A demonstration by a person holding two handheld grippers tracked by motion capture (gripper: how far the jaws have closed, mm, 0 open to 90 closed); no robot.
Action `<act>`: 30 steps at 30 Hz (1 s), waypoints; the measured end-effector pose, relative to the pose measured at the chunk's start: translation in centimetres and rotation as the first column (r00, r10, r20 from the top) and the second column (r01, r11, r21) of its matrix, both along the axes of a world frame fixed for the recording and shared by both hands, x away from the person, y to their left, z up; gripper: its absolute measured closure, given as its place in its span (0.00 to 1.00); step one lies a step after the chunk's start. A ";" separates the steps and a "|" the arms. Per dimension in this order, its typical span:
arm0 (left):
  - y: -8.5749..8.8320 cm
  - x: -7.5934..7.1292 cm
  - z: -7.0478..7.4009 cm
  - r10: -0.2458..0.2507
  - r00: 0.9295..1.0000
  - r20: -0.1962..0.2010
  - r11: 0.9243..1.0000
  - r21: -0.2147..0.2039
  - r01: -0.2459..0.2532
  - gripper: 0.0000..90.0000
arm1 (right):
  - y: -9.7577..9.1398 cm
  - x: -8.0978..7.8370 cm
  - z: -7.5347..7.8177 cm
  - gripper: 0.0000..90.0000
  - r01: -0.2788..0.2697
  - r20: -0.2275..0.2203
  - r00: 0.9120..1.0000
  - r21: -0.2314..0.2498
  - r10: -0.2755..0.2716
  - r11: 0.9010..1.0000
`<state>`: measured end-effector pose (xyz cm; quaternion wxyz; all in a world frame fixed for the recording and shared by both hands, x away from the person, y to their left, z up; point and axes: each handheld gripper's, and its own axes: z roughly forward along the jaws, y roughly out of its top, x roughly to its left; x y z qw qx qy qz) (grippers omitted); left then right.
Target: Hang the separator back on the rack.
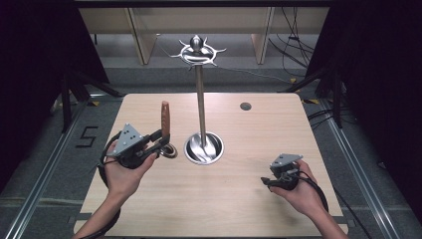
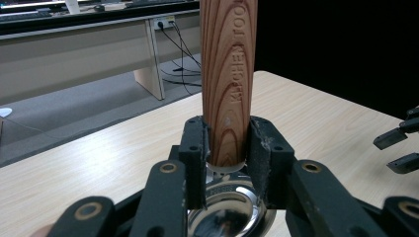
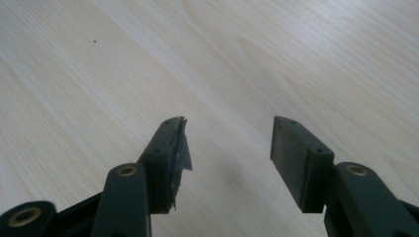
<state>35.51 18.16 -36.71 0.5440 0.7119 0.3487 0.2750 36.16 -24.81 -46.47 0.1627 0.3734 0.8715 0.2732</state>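
A kitchen tool with a wooden handle (image 1: 164, 117) stands upright left of centre on the table, its shiny metal bowl (image 1: 169, 151) at the bottom. My left gripper (image 1: 161, 142) is shut on the lower end of that handle. In the left gripper view the handle (image 2: 228, 74) rises between the pads (image 2: 195, 148) and the metal bowl (image 2: 227, 212) shows below them. A metal utensil stand (image 1: 200, 104) with a round base (image 1: 203, 148) and hooks on top (image 1: 197, 51) stands just right of the tool. My right gripper (image 1: 266, 181) is open over bare table, with nothing between its fingers (image 3: 230, 148).
The wooden table (image 1: 239, 199) has a small dark round hole (image 1: 245, 106) near its far edge. Black curtains flank both sides. Desks and loose cables (image 1: 293, 45) lie beyond the table. My right gripper's fingertips (image 2: 400, 148) show at the right edge of the left gripper view.
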 end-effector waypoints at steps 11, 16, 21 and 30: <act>-0.3 -0.1 0.3 -0.009 1.000 0.003 1.000 0.001 0.009 0.77 | 0.1 -0.2 0.1 0.53 0.028 -0.031 0.999 0.019 -0.027 0.999; -0.4 -0.1 0.4 -0.016 1.000 0.009 1.000 -0.007 0.016 0.77 | -0.1 0.0 0.0 0.53 0.006 0.006 1.000 0.002 -0.006 1.000; -0.5 -0.2 0.6 -0.016 1.000 0.009 1.000 -0.004 0.016 0.77 | -0.1 0.0 0.0 0.53 0.011 0.015 1.000 0.008 -0.011 1.000; -0.6 0.0 1.1 -0.038 0.998 0.040 0.999 0.007 0.038 0.77 | -0.1 0.0 0.1 0.53 0.016 0.020 1.000 0.011 -0.016 1.000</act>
